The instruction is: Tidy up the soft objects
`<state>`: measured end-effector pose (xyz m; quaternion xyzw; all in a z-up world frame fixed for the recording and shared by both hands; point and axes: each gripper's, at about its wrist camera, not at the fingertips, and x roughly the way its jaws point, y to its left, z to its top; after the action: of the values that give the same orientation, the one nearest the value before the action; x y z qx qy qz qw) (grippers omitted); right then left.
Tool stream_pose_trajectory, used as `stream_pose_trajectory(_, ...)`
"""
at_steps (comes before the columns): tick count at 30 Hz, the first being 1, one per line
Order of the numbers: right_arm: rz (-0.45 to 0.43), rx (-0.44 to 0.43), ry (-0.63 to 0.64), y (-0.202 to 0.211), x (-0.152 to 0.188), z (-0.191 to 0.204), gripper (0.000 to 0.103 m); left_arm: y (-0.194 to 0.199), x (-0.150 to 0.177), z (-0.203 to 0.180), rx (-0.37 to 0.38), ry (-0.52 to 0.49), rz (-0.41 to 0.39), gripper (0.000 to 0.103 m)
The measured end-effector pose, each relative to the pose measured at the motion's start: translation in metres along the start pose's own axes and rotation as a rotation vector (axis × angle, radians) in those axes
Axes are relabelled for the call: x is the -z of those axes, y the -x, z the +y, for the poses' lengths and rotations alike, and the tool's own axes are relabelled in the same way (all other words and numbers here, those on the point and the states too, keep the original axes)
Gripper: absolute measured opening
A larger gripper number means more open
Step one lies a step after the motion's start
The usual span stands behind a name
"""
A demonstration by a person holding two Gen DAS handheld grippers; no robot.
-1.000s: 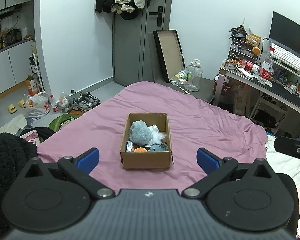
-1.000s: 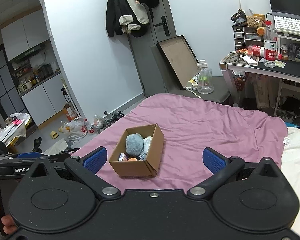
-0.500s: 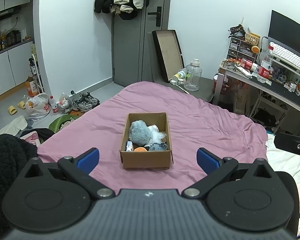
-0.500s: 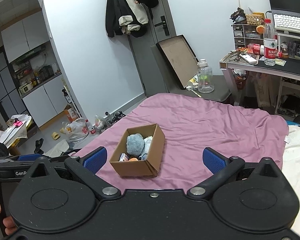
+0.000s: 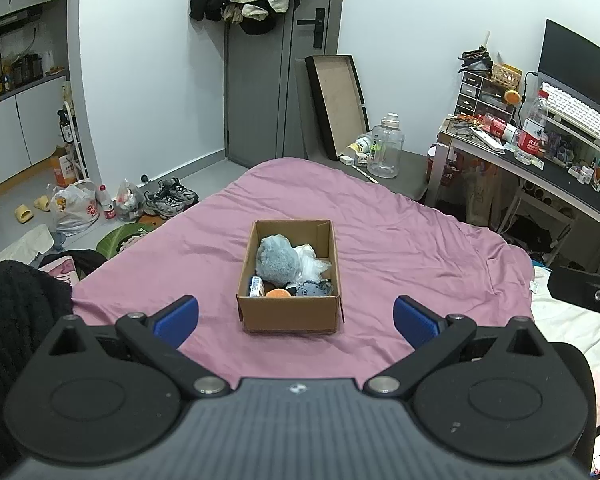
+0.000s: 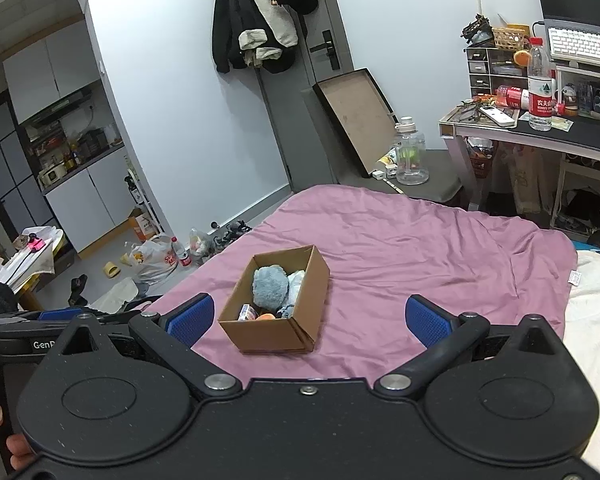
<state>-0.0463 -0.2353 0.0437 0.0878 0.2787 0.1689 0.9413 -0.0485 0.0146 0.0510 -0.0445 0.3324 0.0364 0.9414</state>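
An open cardboard box (image 5: 290,312) sits on the pink bedspread (image 5: 400,248). It holds a fluffy blue-grey plush (image 5: 277,260), a white soft item (image 5: 312,258), an orange object (image 5: 277,293), a small dark blue plush (image 5: 314,288) and a small carton (image 5: 256,286). My left gripper (image 5: 296,318) is open and empty, held back from the box's near side. My right gripper (image 6: 308,318) is open and empty, with the box (image 6: 276,334) and the plush (image 6: 270,286) between its fingers in view. The left gripper's body shows at the left edge of the right wrist view (image 6: 28,344).
A desk (image 5: 540,168) with bottle, keyboard and clutter stands right of the bed. A water jug (image 5: 386,146) and a leaning frame (image 5: 338,106) stand beyond the bed's foot. Bags and shoes (image 5: 168,200) lie on the floor at left. White bedding (image 6: 596,300) lies at right.
Both grippers have risen or drawn back slightly; the box sits a touch lower and smaller in the right wrist view. Both stay open and empty.
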Motion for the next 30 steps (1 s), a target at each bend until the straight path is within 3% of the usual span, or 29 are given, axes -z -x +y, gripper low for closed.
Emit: stream_pose_trajectory(30,0.001,0.003,0.006,-0.0007,0.0007,0.0004,0.103,0.0014,0.0021,-0.0006,-0.003,0.005,0.001,0.103)
